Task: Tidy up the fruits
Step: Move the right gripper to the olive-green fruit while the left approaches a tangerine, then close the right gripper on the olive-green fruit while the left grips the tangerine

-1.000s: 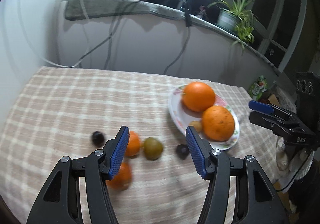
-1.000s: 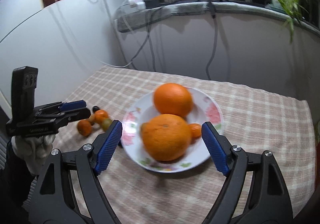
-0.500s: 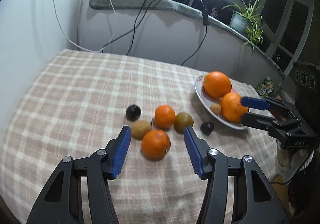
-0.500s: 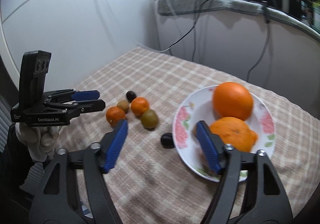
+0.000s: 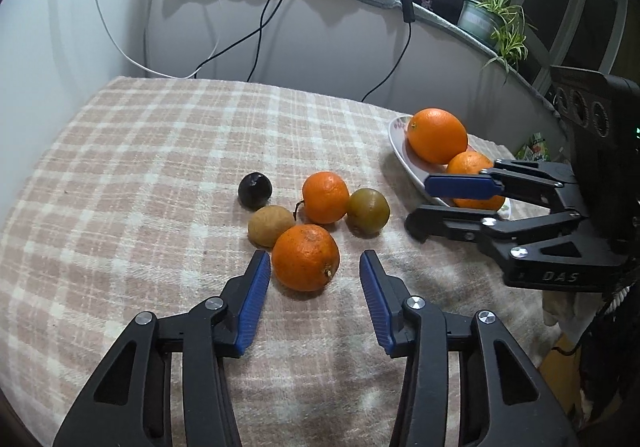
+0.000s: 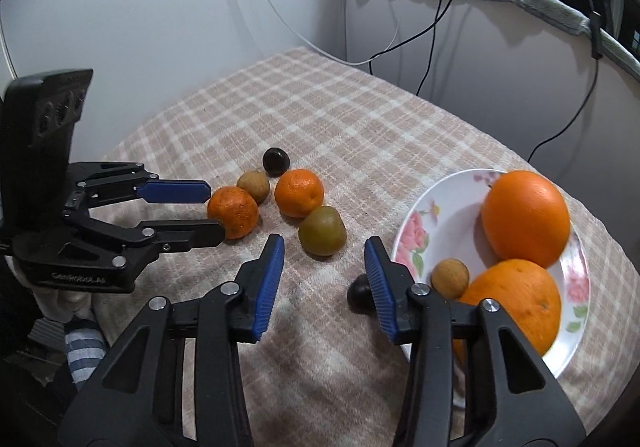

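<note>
Between plate [image 6: 416, 231] and fruits, bare cloth [image 6: 320, 279]

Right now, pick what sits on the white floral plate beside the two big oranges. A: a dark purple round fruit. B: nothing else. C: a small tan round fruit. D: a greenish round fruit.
C: in the right wrist view a small tan round fruit lies on the white floral plate against the nearer of the two big oranges; the dark and greenish fruits lie on the cloth.
</note>
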Available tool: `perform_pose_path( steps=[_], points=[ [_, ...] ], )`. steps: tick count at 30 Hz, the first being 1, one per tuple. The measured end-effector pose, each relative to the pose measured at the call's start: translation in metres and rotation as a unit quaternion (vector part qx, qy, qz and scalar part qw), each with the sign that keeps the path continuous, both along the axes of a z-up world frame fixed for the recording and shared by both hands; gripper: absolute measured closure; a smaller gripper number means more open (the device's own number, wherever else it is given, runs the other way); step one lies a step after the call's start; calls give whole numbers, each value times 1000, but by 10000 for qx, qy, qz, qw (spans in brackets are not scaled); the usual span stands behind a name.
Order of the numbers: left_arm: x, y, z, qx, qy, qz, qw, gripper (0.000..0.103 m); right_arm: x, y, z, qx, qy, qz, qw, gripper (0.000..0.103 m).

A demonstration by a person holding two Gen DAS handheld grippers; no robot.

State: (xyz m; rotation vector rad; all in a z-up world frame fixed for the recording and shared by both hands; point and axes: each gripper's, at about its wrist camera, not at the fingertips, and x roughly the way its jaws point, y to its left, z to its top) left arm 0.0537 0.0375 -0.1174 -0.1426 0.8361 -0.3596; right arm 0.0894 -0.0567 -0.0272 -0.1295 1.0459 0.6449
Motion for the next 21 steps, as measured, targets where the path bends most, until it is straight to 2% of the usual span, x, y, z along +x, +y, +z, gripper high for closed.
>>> perform_pose_path(
  steps=[8,11,21],
  points=[
    [5,0,-8,47,84,-17,10000,63,12,20,-13,-409,-50,299,9987,62],
    [7,1,-10,49,114,-16,9999,66,13,24,-20,-547,-19,382,9978,66],
    [10,2,-11,-18,126,-22,9999,67,16,33,-31,-744,41,466,9961,69]
  ],
)
